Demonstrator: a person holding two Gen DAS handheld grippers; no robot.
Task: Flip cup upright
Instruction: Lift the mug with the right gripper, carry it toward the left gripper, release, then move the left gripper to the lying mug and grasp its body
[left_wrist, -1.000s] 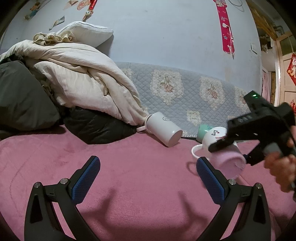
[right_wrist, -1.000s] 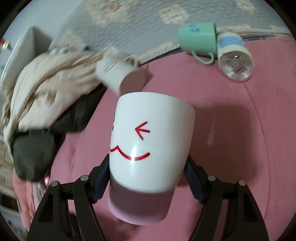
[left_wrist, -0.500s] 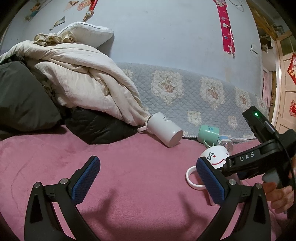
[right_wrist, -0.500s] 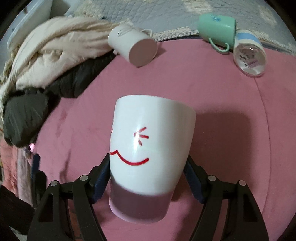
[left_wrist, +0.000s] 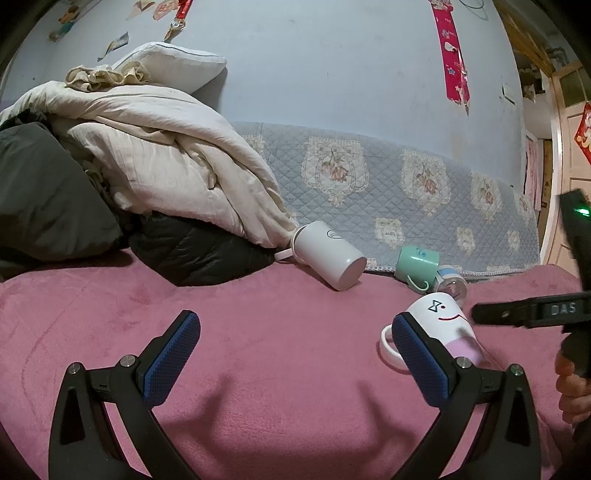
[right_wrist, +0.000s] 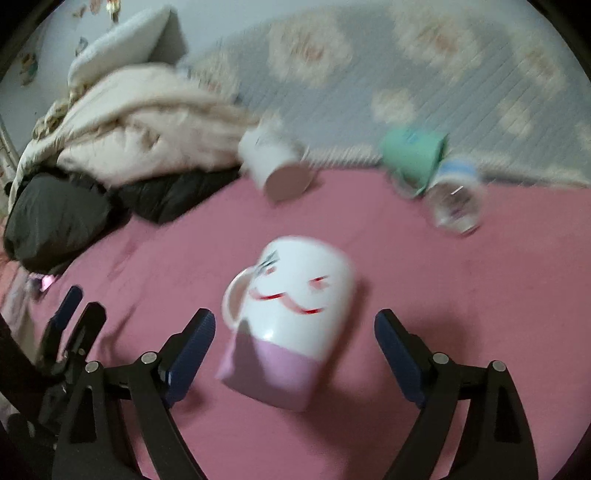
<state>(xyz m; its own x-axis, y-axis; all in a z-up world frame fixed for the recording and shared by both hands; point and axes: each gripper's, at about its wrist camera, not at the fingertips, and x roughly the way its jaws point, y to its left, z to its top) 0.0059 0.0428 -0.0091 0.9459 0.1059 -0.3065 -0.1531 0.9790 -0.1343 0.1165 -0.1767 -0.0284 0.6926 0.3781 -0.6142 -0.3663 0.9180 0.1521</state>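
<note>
Smiley mug (right_wrist: 291, 317) stands on the pink bed (right_wrist: 461, 295), between the right gripper's (right_wrist: 295, 345) spread jaws; release looks done, so retreating without nudging it comes next.

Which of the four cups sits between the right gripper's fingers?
The smiley-face mug, white with a pink base. The plain white mug, green mug and clear cup lie farther off by the quilted cover.

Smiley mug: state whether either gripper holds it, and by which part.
Nothing is held. The right gripper is open, fingers clear of the smiley mug on the pink blanket. The left gripper is open and empty.
</note>
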